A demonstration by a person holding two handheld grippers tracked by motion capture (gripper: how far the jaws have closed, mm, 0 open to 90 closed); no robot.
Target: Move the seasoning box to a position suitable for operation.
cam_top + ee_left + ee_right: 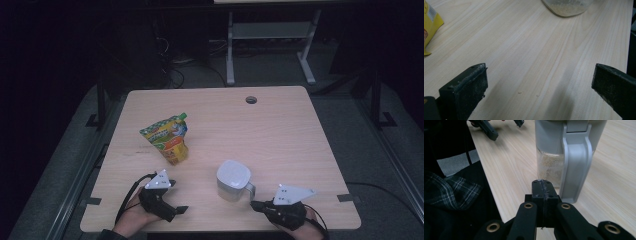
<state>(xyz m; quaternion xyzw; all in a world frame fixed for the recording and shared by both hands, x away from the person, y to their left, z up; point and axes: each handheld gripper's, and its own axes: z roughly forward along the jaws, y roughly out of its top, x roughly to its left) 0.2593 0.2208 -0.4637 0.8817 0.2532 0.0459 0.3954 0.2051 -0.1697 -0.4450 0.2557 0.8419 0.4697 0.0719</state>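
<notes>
1. The right tool [256,204] is seen at the near edge of the desk [280,130], held low and pointed at the handle [575,170] of the jug [233,180]. Its jaws are pressed fully together with nothing between them; in the right gripper view the joined tips stand just in front of the handle, a little to its left, and not around it. It is judged that the closed tip is meant to be slid behind the handle or to push it, since no grip has been taken.

2. The left tool [179,196] is held near the same edge, well apart from the right one. Its jaws are spread wide and only bare wood lies between them in the left gripper view. It is probably kept ready there, so that the jug can be steadied from the other side.

3. The jug stands upright between the two tools, near the right one. A grey lid [233,174] is closed on it, and pale grains [549,167] are seen through the clear wall, so it should be kept upright.

4. Farther back on the left, a yellow pouch [169,138] with a green cap is leaning on the desk, apart from both tools and untouched.
</notes>
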